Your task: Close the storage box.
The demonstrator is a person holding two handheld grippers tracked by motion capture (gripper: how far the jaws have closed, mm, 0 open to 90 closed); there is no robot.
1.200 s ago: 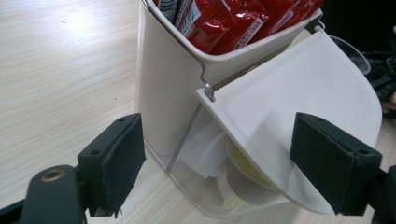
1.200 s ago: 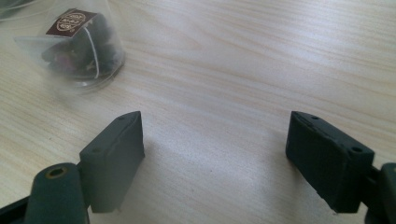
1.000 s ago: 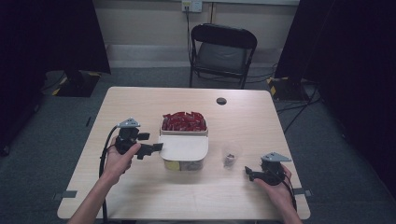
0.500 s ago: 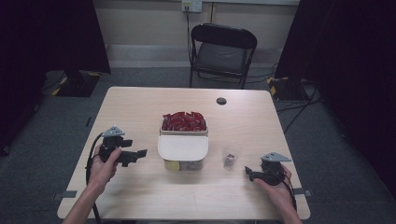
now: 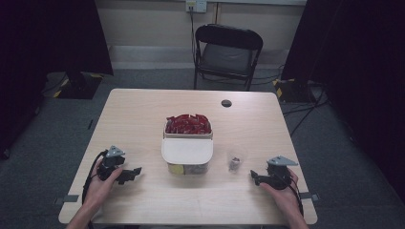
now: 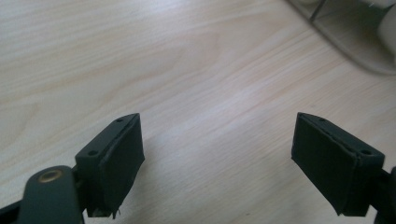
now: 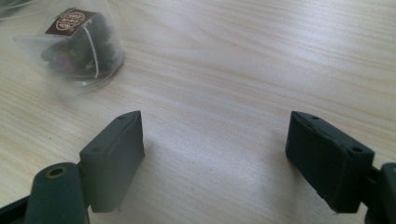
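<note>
In the high view we see the left gripper (image 5: 135, 172) low over the table (image 5: 143, 114) near its left edge, jaws spread with nothing between them, pointing right toward the lidded container (image 5: 187, 155) at the table's middle. It is well apart from that container. The left hand (image 5: 102, 183) wraps the gripper from behind, the forearm coming in from the near edge. The right gripper (image 5: 254, 176) sits near the right edge, its jaws aimed left, the right hand (image 5: 282, 188) cupped beneath it. The tea bag (image 5: 234, 162) lies on the table between the container and the right gripper, just beyond the jaw tips. A tray of red packets (image 5: 188, 124) sits touching the container's far side.

In the left gripper view we see the left gripper (image 6: 217, 154) wide open over bare wood, a corner of the container (image 6: 355, 42) at the upper right.

In the right gripper view we find the right gripper (image 7: 215, 154) open and empty; the tea bag (image 7: 74, 44), a clear pyramid sachet with a brown tag on top, lies ahead and to the left of the jaws, untouched. We cannot make out a long axis.
</note>
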